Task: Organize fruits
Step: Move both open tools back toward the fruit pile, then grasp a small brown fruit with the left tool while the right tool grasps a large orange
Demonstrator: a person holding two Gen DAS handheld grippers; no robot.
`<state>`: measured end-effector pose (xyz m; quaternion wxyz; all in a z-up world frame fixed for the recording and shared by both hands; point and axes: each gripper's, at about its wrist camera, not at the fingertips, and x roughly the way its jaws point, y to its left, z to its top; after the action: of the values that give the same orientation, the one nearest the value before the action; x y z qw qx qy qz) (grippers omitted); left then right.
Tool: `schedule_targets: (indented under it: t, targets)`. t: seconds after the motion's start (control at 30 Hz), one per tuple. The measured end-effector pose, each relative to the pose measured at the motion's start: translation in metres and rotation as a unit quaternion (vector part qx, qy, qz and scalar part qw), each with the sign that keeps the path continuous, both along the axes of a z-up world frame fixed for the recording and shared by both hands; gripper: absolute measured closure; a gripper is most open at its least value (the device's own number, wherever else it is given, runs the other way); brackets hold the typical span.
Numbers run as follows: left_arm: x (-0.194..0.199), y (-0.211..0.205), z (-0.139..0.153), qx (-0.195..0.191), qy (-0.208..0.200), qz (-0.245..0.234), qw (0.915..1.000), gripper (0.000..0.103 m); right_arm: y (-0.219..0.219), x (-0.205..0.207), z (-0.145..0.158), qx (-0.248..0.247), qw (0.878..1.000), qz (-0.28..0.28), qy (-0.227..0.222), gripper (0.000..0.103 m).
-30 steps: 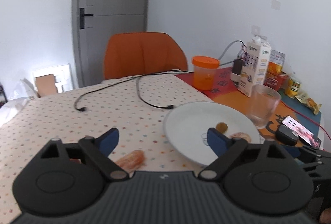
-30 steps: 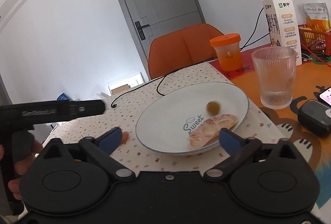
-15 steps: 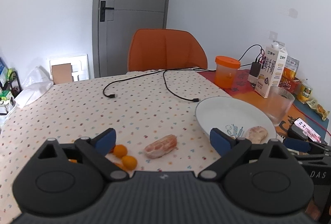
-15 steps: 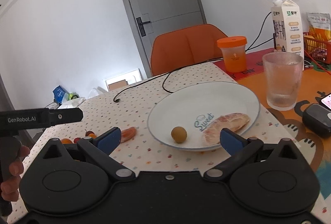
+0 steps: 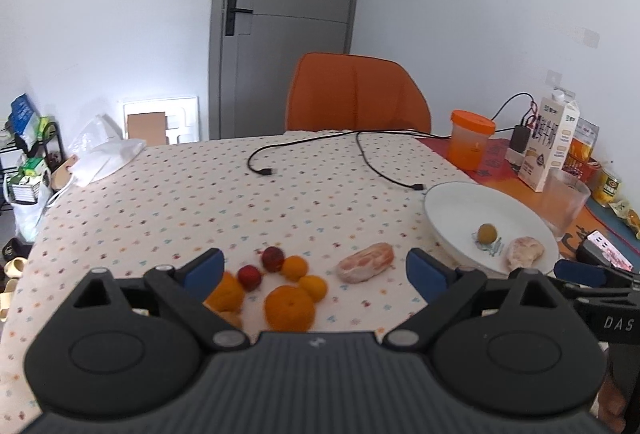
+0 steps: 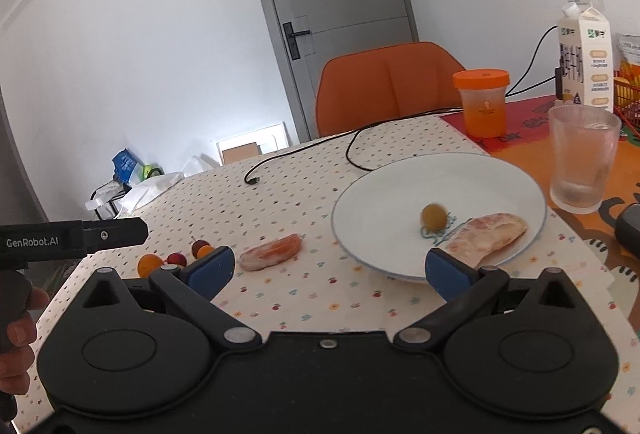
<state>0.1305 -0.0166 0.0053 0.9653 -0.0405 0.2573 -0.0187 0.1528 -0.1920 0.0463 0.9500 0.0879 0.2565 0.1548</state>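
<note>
Fruits cluster on the dotted tablecloth in the left wrist view: a dimpled tangerine, smaller oranges, two glossy red fruits and a peeled, veined citrus segment, all between the spread, empty fingers of the left gripper. Bare cloth stretches beyond toward a black cable.

From the right wrist, the right gripper hangs released over the cloth before the smooth white plate, which holds a round yellowish fruit and a pale segment. A ribbed glass stands just beside the rim.
</note>
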Motion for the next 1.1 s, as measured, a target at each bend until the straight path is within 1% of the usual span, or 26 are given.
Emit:
schedule_targets:
  t: [0.17,0.33,0.5,0.67,0.83,1.0,1.07,1.1]
  targets:
    - [-0.007,0.018,-0.004,-0.003,0.004,0.02,0.9998,0.006,0.015,-0.001,0.001,-0.007,1.0,0.025,0.005,0.0]
    - [-0.011,0.036,-0.005,-0.016,0.006,0.03,0.9994,0.006,0.027,0.0,0.0,0.002,0.998,0.053,0.016,0.0]
    - [-0.013,0.048,-0.01,-0.019,0.009,0.041,0.999,0.006,0.038,0.001,-0.001,-0.002,0.998,0.064,0.019,0.0]
    - [-0.013,0.057,-0.019,-0.023,0.019,0.049,0.9984,0.007,0.037,0.007,-0.003,0.018,0.998,0.061,0.019,0.0]
    - [-0.012,0.063,-0.029,-0.031,0.025,0.055,0.9977,0.007,0.044,0.01,-0.004,0.014,0.998,0.066,0.018,0.001]
    - [-0.007,0.067,-0.039,-0.045,0.035,0.058,0.9967,0.009,0.053,0.014,-0.008,0.014,0.996,0.08,0.024,0.012]
    - [-0.004,0.067,-0.043,-0.048,0.036,0.056,0.9966,0.012,0.057,0.015,-0.009,0.014,0.996,0.088,0.028,0.017]
    - [-0.003,0.067,-0.044,-0.049,0.037,0.055,0.9966,0.015,0.06,0.016,-0.01,0.014,0.995,0.093,0.03,0.019]
